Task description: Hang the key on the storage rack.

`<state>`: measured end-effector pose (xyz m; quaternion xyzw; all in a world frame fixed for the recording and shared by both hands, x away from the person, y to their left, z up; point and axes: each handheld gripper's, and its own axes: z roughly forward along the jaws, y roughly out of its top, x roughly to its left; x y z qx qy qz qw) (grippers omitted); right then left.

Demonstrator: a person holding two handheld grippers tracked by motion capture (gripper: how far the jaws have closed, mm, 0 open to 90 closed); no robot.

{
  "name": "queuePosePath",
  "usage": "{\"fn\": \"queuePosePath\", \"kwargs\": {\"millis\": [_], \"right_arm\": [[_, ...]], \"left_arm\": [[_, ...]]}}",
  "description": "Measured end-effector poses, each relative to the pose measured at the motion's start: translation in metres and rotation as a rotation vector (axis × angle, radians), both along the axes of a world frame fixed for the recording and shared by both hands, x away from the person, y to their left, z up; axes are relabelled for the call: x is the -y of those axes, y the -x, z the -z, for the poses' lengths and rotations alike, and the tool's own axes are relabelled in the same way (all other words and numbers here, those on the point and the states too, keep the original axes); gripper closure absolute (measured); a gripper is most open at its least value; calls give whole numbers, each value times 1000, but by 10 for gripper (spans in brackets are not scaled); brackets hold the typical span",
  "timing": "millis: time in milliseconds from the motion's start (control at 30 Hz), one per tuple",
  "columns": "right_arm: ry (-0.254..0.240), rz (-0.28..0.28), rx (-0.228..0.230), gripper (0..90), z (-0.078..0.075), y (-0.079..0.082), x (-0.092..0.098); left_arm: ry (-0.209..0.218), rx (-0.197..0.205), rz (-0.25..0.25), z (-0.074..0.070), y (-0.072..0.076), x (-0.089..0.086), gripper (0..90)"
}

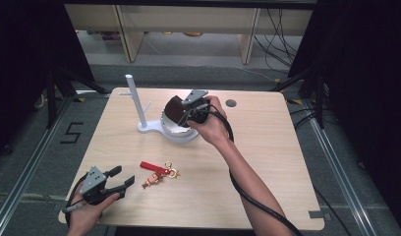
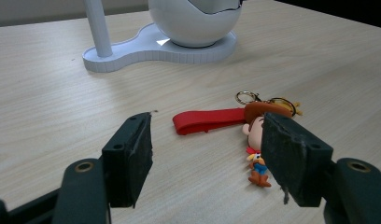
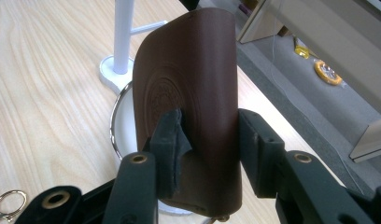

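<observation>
At the near left corner of the wooden table [image 1: 267,162] our left gripper [image 1: 121,178] rests low in the hand, its jaws spread apart with nothing between them. They point right toward the cowboy-figure keychain [image 1: 159,173], which lies flat on the table just beyond the jaws, its red strap [image 2: 208,120] stretched out to the left of the figure and its gold rings at the far end. We judge this piece untouched so far.

Farther off, past the middle of the table, stands the white organiser stand [image 1: 154,129]: a slim post with short pegs on the left and a round bowl [image 2: 194,23] on the right of its base. Our right gripper [image 1: 185,107] hovers over that bowl, jaws clamped on a brown leather key pouch [image 3: 191,93], which hangs upright above the bowl's chrome rim.

The pouch looks nearly delivered; it has yet to be lowered and let go. The keychain remains to be picked up and placed.
</observation>
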<state>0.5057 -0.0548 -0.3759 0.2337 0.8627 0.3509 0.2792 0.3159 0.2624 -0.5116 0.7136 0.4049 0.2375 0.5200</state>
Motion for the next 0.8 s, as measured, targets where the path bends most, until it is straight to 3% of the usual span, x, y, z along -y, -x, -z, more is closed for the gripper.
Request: {"fn": "queuePosePath", "kwargs": {"millis": [167,233,467,500,700,800], "right_arm": [[-1,-9,0,622,6,-4,-3],[-5,-1,-25,622,8,-4,-4],[9,-7,-21,621,12,-8,-5],[10,-6,-40,621,12,-8,-5],[15,-12,-25,621,15,-13,-8],[19,-8,-46,620,16,-14,-9]], "left_arm": [[4,0,-3,0,0,0,335],[2,-1,-2,0,0,0,335],[-2,-3,-6,0,0,0,335],[-1,-8,-10,0,1,0,335],[7,7,-5,1,0,0,335],[5,7,-4,1,0,0,335]]}}
